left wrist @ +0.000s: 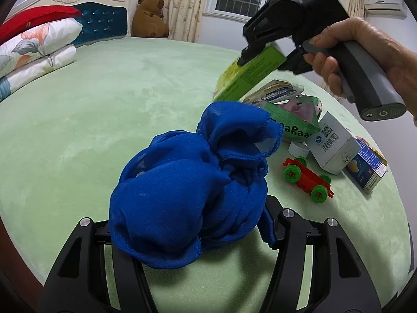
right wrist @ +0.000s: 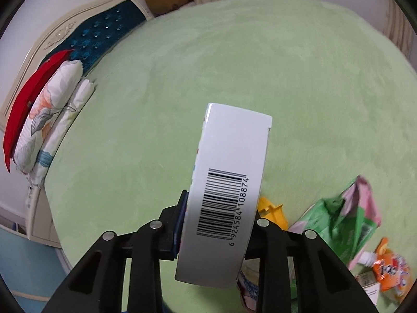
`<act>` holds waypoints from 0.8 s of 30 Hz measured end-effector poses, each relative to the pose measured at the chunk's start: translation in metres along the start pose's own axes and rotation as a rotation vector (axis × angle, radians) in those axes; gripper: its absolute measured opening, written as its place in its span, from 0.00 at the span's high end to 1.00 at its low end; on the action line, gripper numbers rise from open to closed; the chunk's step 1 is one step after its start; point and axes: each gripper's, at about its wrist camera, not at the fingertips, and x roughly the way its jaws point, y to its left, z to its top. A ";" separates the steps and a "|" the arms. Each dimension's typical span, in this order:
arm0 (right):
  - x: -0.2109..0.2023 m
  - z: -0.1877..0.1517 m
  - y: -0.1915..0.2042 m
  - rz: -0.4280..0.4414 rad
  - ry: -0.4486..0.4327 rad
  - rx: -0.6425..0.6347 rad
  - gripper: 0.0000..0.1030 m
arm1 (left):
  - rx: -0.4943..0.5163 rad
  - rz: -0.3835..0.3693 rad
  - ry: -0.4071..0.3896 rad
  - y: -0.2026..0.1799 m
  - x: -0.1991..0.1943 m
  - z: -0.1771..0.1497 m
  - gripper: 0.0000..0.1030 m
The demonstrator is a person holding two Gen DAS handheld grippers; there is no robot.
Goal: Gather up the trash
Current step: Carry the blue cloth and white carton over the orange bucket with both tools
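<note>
**Green carton: held aloft, bound for the blue mesh bag**

Green carton (left wrist: 249,74): clamped in right gripper (left wrist: 246,57), above and beyond blue mesh bag (left wrist: 187,182), long axis slanting down toward its mouth. Left gripper (left wrist: 182,237): closed on bag's fabric, bag resting on green bedspread (left wrist: 104,120). Remaining litter lies right of bag.

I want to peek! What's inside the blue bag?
The blue bag is bunched up in the left gripper. Its opening shows only a pale patch; the cloth hides whatever else is inside.
</note>
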 end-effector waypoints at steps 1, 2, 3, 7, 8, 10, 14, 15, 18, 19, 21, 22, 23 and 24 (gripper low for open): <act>-0.006 0.002 0.000 0.010 -0.021 0.001 0.69 | 0.000 -0.001 0.000 0.000 0.000 0.000 0.43; -0.013 0.002 0.000 0.024 -0.040 0.001 0.69 | -0.002 -0.003 -0.001 0.000 0.000 -0.001 0.43; -0.023 0.002 0.000 0.041 -0.065 -0.004 0.69 | -0.004 -0.008 -0.006 0.001 -0.001 -0.001 0.43; -0.054 -0.007 0.003 0.050 -0.129 -0.045 0.69 | -0.007 -0.020 -0.017 0.002 -0.004 -0.001 0.43; -0.066 -0.013 0.002 0.056 -0.150 -0.053 0.69 | -0.007 -0.020 -0.019 0.003 -0.005 -0.002 0.43; -0.089 -0.031 -0.005 0.055 -0.188 -0.066 0.69 | -0.005 -0.023 -0.030 0.002 -0.007 -0.002 0.43; -0.136 -0.075 -0.016 0.062 -0.270 -0.073 0.69 | 0.014 -0.025 -0.064 -0.002 -0.015 -0.006 0.43; -0.148 -0.087 -0.020 0.065 -0.287 -0.071 0.69 | 0.024 -0.021 -0.079 -0.003 -0.019 -0.007 0.43; -0.183 -0.134 -0.024 0.057 -0.347 -0.083 0.69 | 0.056 -0.004 -0.119 -0.011 -0.028 -0.010 0.43; -0.196 -0.154 -0.027 0.050 -0.372 -0.089 0.69 | 0.068 -0.001 -0.126 -0.013 -0.031 -0.012 0.43; -0.214 -0.186 -0.031 0.044 -0.401 -0.090 0.69 | 0.088 0.002 -0.132 -0.019 -0.037 -0.016 0.43; -0.223 -0.206 -0.034 0.040 -0.411 -0.088 0.69 | 0.095 0.004 -0.132 -0.021 -0.040 -0.017 0.43; -0.229 -0.222 -0.037 0.034 -0.417 -0.086 0.69 | 0.103 0.006 -0.127 -0.024 -0.044 -0.022 0.43; -0.235 -0.243 -0.040 0.025 -0.421 -0.085 0.69 | 0.106 0.001 -0.118 -0.026 -0.047 -0.025 0.43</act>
